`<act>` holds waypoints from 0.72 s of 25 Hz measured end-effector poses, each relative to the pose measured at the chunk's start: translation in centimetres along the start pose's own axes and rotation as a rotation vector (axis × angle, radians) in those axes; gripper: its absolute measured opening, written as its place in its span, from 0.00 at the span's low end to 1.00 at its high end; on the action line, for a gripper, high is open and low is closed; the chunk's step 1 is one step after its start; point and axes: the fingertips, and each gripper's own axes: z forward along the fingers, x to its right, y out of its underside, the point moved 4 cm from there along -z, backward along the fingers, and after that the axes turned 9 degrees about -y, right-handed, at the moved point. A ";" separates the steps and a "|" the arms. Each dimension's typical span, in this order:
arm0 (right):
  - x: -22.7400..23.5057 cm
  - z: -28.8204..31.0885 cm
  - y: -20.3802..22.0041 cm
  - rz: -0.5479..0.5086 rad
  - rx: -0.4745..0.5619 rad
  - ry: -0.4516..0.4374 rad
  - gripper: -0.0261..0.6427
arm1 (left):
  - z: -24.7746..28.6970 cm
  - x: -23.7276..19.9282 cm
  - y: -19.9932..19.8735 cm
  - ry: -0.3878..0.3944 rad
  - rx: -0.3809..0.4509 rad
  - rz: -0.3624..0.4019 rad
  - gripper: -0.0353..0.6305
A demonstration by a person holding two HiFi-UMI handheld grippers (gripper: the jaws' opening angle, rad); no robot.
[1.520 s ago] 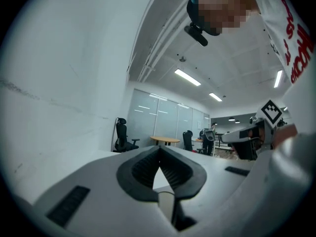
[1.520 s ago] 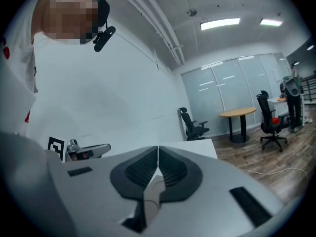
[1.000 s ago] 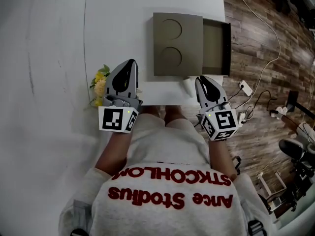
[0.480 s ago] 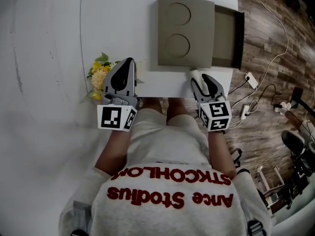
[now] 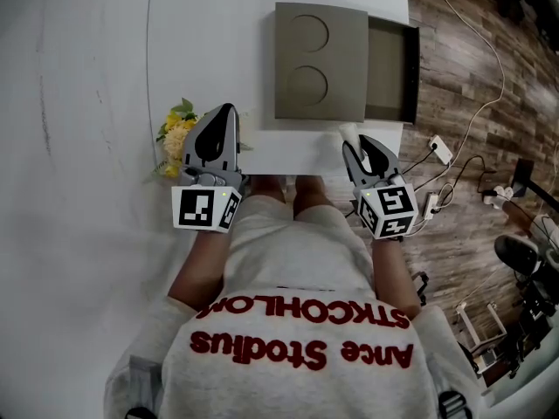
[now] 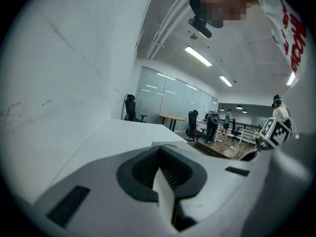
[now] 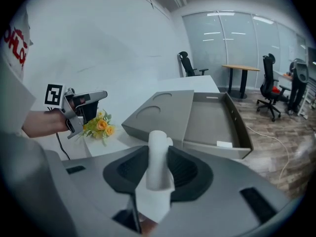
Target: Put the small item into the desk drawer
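Two grippers held at near edge of desk. Right gripper tilted down, jaws just closed in, white roll pinched between pads. Left gripper held near level beside flowers, jaws together, empty. Drawer seen open beyond roll.

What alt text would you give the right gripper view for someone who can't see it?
The jaws of the right gripper have just been closing on a small white roll standing between them. Beyond, a grey box has its drawer pulled open; at left, the left gripper hovers beside yellow flowers.
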 end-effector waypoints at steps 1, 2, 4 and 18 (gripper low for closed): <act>0.0 -0.3 -0.6 -0.005 0.014 0.001 0.23 | 0.1 0.0 -0.4 -0.001 0.008 0.001 0.06; 0.0 -0.7 -1.1 -0.008 0.029 0.002 0.23 | 0.2 0.0 -0.7 -0.002 0.015 0.002 0.06; 0.0 -1.4 -2.4 -0.014 0.064 0.007 0.23 | 0.3 0.2 -1.5 -0.001 0.031 0.005 0.06; 1.2 -4.7 -13.3 -0.134 0.307 0.053 0.23 | 2.5 0.1 -9.5 0.002 0.222 0.043 0.06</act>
